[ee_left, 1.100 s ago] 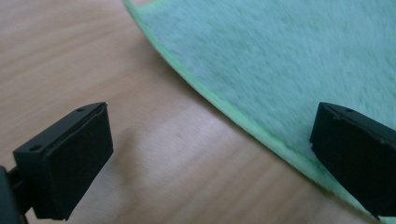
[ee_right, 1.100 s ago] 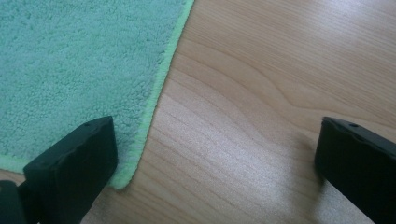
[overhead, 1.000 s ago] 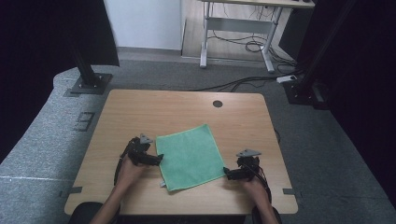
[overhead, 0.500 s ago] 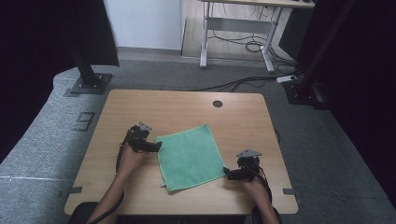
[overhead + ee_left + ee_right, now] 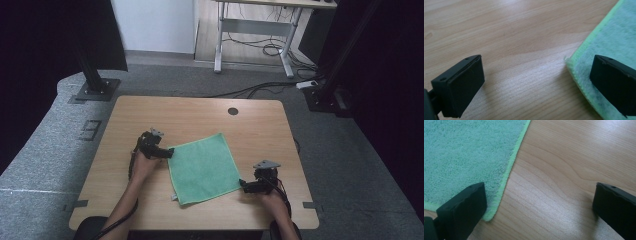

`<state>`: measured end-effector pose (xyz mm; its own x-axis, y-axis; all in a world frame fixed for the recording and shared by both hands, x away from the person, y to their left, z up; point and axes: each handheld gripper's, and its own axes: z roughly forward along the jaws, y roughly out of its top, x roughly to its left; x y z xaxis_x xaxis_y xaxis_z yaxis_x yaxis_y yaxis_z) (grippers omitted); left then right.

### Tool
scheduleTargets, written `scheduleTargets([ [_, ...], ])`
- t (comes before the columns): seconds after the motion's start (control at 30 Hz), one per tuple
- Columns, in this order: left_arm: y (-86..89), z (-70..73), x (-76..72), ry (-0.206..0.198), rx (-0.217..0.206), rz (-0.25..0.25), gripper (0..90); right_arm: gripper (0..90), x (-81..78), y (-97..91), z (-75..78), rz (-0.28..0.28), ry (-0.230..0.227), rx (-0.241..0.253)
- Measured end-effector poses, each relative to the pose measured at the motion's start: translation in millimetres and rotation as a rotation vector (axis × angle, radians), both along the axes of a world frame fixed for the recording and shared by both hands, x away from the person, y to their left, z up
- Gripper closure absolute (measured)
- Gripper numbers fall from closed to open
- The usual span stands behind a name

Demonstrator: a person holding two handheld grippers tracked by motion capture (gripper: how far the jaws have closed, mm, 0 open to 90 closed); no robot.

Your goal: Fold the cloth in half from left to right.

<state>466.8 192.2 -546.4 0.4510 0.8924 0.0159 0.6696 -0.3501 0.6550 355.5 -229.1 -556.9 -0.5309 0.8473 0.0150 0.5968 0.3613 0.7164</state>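
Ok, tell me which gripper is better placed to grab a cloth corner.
Roughly even, slightly right: the right gripper already straddles the green cloth corner, jaws open. The left gripper straddles its corner too.

Light wood-grain table (image 5: 200, 112) with rounded corners; round dark cable hole (image 5: 233, 111) near far edge, right of centre. Grey carpet floor (image 5: 45, 150) all around. Black stand base plate (image 5: 94, 90) on floor off far-left corner, dark upright rising from it. Second black base (image 5: 322, 100) off far-right corner, with slanted dark post. Black cables (image 5: 250, 90) across floor behind table. Farther back, white-framed desk (image 5: 255, 30) with loose cables beneath. White wall panel (image 5: 152, 25) at rear left.
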Motion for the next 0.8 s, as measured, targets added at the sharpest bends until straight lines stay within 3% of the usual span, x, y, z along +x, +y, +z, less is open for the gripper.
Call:
scheduleTargets([
  [0.1, 2.0, -2.0, 1.4, 0.003, -0.028, 0.004, 0.0, 0.0, 0.1, 0.0, 0.0, 0.001, 0.0, 0.0],
  [0.6, 2.2, -2.1, 1.7, 0.005, -0.029, 0.001, 0.0, 0.0, 2.2, 1.7, 4.0, 0.011, 0.02, -0.02],
  [0.8, 2.2, -2.2, 1.6, 0.005, -0.029, 0.002, 0.0, 1.4, -0.5, 6.1, 17.3, 0.032, -0.016, -0.01],
])
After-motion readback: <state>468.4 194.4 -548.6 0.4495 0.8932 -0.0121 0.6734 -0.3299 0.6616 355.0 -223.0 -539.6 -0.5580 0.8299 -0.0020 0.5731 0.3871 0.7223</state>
